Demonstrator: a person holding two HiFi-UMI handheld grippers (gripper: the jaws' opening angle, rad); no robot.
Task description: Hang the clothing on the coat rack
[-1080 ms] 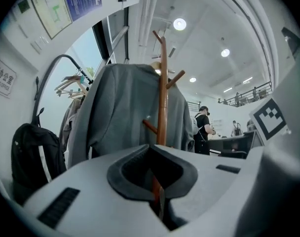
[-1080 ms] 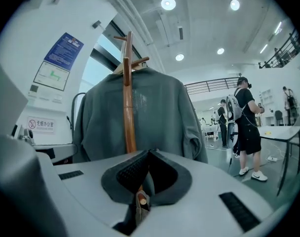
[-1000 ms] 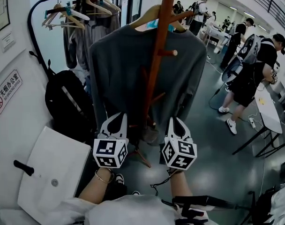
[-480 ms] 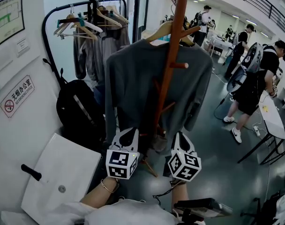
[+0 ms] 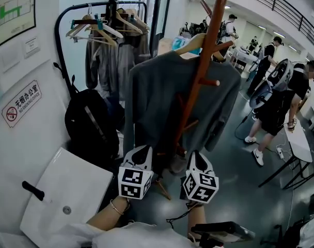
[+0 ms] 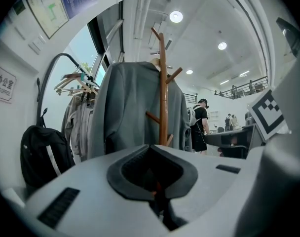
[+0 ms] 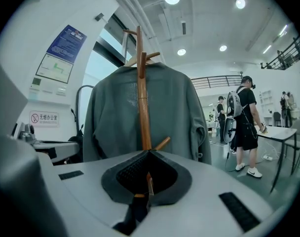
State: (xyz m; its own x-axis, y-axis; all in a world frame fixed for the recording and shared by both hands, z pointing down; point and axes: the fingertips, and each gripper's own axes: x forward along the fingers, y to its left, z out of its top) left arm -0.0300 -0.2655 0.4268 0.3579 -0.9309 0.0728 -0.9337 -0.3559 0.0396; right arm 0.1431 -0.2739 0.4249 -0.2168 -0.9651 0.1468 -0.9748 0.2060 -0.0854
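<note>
Left tongs (image 5: 142, 150) (image 6: 150, 147): pressed together, nothing clamped. Held low, short of the sweater's hem, clear of the cloth.

Right tongs (image 5: 196, 154) (image 7: 147, 152): likewise pressed together, nothing clamped. Held just beside the left pair, on the other side of the rack's pole, clear of cloth and wood. Pole seen dead ahead in the right gripper view.

Sweater (image 5: 162, 97) (image 6: 130, 107) (image 7: 169, 112): grey, long-sleeved. Hangs on a wooden hanger (image 5: 190, 43) at the upper pegs of the rack (image 5: 203, 71) (image 6: 163, 93) (image 7: 141, 93). Draped behind the pole as seen from the head view, sleeves down at both sides, hem above the rack's feet.

Rack: brown wood, upright, short pegs angled off the pole at several heights.

Left of the rack: black backpack (image 5: 90, 128) on the floor against the wall. Above and behind it, a black rail (image 5: 103, 6) with more hangers and grey garments. Red no-smoking sign (image 5: 20, 102) on the white wall.

Right of the rack: person in black (image 5: 278, 102) on the grey floor, beside a white desk (image 5: 299, 133). More people farther back.
</note>
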